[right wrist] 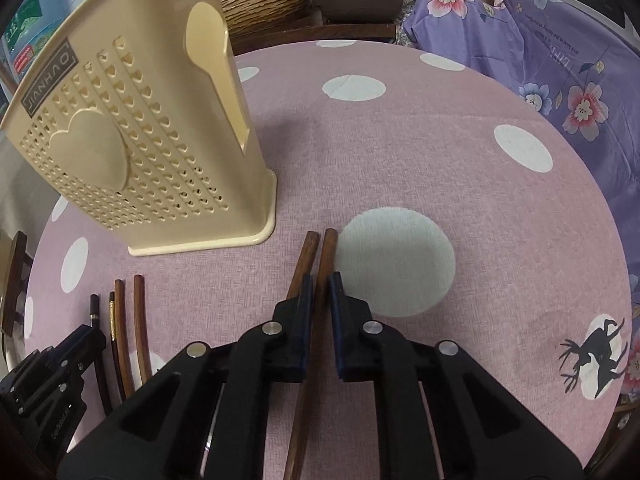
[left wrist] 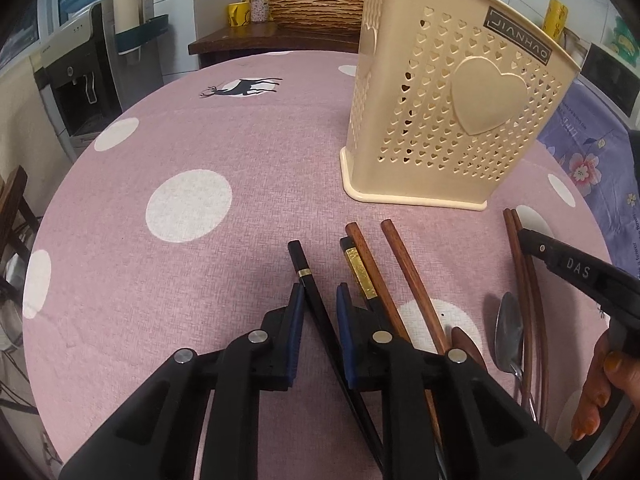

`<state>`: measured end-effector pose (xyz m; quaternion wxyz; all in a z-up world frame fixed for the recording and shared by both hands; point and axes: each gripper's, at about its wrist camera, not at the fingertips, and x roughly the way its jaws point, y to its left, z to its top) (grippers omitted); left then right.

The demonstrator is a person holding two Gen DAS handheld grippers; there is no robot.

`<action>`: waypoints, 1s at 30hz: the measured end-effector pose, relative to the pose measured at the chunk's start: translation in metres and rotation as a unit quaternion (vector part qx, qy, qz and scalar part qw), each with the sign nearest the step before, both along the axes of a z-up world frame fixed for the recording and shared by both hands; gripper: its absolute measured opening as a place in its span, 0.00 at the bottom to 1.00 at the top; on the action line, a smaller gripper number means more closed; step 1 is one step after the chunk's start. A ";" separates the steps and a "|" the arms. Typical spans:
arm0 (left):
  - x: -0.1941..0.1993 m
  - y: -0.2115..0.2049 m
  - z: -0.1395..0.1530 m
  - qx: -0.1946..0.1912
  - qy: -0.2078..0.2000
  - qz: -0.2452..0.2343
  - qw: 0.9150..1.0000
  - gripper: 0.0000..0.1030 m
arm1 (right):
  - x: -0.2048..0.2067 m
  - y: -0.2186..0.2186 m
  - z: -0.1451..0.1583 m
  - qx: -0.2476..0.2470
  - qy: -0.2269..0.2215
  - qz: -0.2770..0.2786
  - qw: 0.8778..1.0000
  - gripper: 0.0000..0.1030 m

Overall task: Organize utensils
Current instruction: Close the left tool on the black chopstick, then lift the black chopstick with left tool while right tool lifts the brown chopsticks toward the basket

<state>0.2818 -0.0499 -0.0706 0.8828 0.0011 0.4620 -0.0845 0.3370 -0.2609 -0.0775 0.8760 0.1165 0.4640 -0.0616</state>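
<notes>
Left gripper [left wrist: 318, 292], jaws apart, straddles a slim, rigid, slick black chopstick [left wrist: 306, 276]; right gripper [right wrist: 319, 286] brackets wooden chopsticks [right wrist: 325, 252], holder [left wrist: 452, 96] at one o'clock.

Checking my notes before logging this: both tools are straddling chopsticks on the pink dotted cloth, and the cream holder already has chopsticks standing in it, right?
Not quite. No chopsticks show in the cream holder; the left wrist view shows them lying on the cloth. The left tool does straddle a black chopstick, and the right tool a brown pair.
</notes>
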 end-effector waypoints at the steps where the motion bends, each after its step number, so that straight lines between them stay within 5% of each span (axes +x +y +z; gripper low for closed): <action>1: 0.001 0.001 0.000 -0.001 -0.001 0.002 1.000 0.12 | 0.000 -0.001 0.000 0.004 -0.001 -0.001 1.000 0.09; 12: 0.006 0.006 -0.001 -0.028 0.001 0.011 1.000 0.09 | -0.004 -0.023 -0.002 0.093 -0.018 -0.020 0.995 0.08; 22: 0.008 0.010 0.000 -0.049 0.001 0.012 0.999 0.08 | -0.012 -0.031 0.003 0.117 -0.042 -0.016 0.992 0.08; 30: -0.014 0.021 0.037 -0.082 -0.056 0.009 0.995 0.08 | -0.050 -0.039 0.047 0.135 -0.121 0.006 0.983 0.08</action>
